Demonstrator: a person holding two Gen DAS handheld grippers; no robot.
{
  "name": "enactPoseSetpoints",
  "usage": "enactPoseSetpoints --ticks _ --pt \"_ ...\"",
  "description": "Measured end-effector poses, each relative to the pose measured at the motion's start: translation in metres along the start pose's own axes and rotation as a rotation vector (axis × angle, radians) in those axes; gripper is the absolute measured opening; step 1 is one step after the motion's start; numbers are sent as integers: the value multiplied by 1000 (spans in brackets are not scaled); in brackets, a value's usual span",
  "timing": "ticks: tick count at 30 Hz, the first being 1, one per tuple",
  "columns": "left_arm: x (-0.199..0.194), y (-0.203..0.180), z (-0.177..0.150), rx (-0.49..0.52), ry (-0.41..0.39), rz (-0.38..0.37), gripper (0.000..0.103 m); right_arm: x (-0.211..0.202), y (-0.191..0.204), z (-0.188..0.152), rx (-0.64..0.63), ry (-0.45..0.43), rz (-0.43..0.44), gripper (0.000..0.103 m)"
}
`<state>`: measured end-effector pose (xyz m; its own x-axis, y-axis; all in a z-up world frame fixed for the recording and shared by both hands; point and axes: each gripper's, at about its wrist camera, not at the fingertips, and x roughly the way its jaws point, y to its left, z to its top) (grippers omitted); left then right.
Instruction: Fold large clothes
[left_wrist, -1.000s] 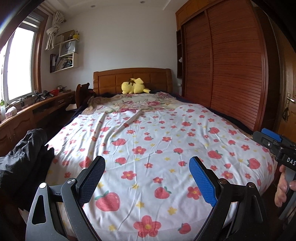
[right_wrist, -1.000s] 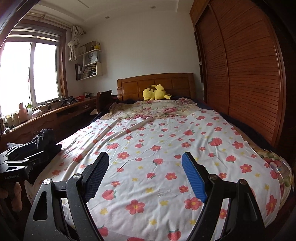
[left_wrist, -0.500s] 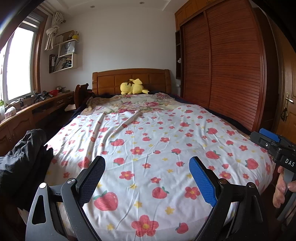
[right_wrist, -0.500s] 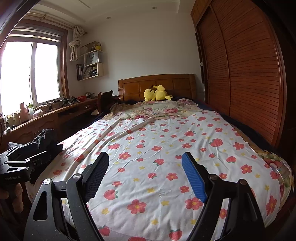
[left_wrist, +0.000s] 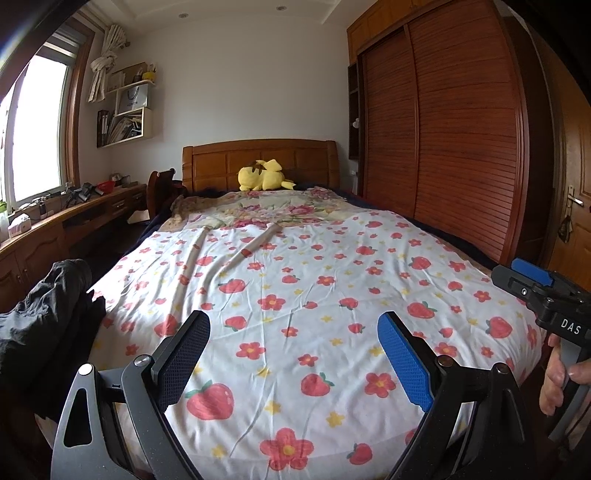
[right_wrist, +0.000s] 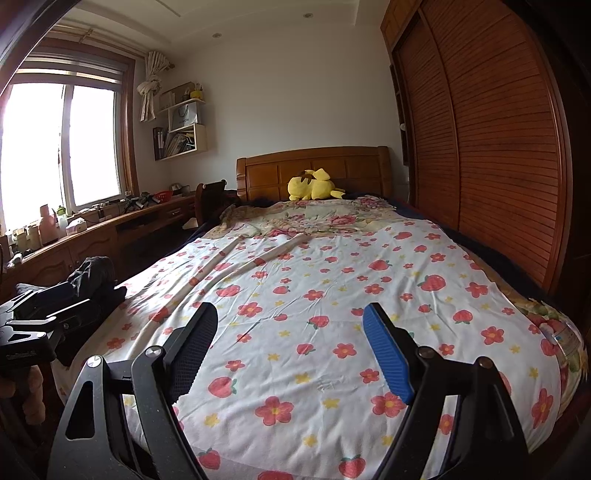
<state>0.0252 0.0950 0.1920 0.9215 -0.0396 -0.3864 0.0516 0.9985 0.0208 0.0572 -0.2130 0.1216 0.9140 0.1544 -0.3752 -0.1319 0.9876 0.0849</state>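
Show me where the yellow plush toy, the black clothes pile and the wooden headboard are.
yellow plush toy (left_wrist: 263, 176), left wrist view, on its body.
black clothes pile (left_wrist: 48, 314), left wrist view, on the crumpled middle.
wooden headboard (right_wrist: 273, 173), right wrist view, on a panel left of the toy.

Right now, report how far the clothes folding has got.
Done: nothing folded is visible. In hand: nothing; the left gripper and right gripper hang above the strawberry sheet at the foot of the bed, jaws wide and empty. Left: everything, probably starting with the dark garment bunched up beside the bed's left edge.
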Motion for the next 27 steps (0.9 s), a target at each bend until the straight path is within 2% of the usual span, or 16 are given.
enactPoseSetpoints --ticks 27 --pt "3 -2 -1 -7 9 -9 93 0 0 0 1 3 3 82"
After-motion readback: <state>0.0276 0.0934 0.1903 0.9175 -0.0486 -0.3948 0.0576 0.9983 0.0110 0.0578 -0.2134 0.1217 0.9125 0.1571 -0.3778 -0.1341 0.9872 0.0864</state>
